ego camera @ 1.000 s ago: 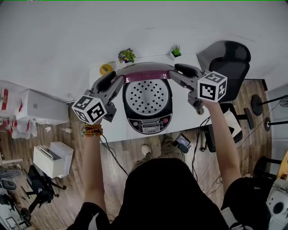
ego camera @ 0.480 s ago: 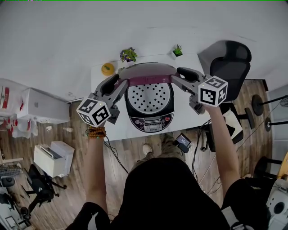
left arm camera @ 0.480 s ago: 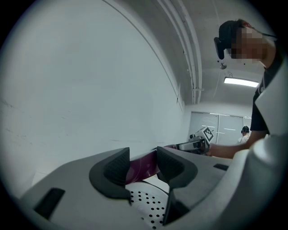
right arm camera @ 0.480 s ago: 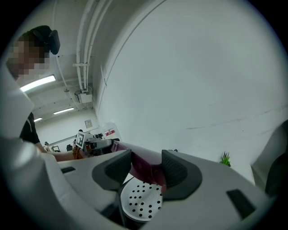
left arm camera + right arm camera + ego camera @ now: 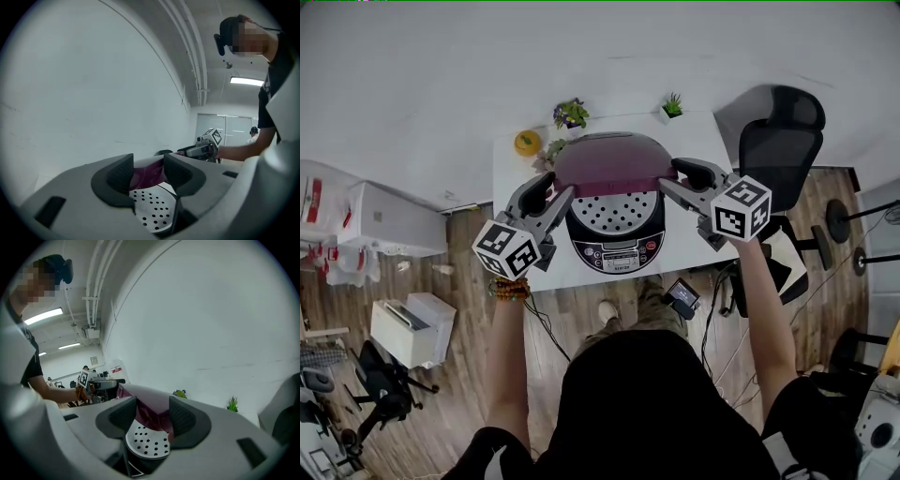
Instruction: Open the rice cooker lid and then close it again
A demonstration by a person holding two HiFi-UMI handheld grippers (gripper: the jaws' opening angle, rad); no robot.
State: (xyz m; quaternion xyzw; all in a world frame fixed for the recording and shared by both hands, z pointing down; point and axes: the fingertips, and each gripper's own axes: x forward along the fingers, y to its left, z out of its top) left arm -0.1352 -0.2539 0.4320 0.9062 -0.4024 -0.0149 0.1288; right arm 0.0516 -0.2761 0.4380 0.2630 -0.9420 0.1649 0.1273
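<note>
A black rice cooker (image 5: pixel 619 251) stands on the white table (image 5: pixel 514 178). Its purple lid (image 5: pixel 609 161) is tilted partway up, showing the perforated inner plate (image 5: pixel 614 212). My left gripper (image 5: pixel 553 190) is at the lid's left edge and my right gripper (image 5: pixel 678 176) at its right edge. In the left gripper view the left gripper (image 5: pixel 149 171) frames the lid's purple rim (image 5: pixel 147 176) and plate; its jaws have just been opening, with the rim in the gap. The right gripper (image 5: pixel 153 411) frames the lid's other side (image 5: pixel 152 418) the same way. I see no pad pressing on the lid.
Two small potted plants (image 5: pixel 570 114) (image 5: pixel 673 103) and a yellow object (image 5: pixel 526 142) sit along the table's far edge by the wall. A black office chair (image 5: pixel 780 131) stands to the right. Boxes and clutter lie on the wooden floor at left.
The lid has swung down toward the cooker body, hiding more of the perforated plate. Both grippers have come down and nearer to me alongside it.
</note>
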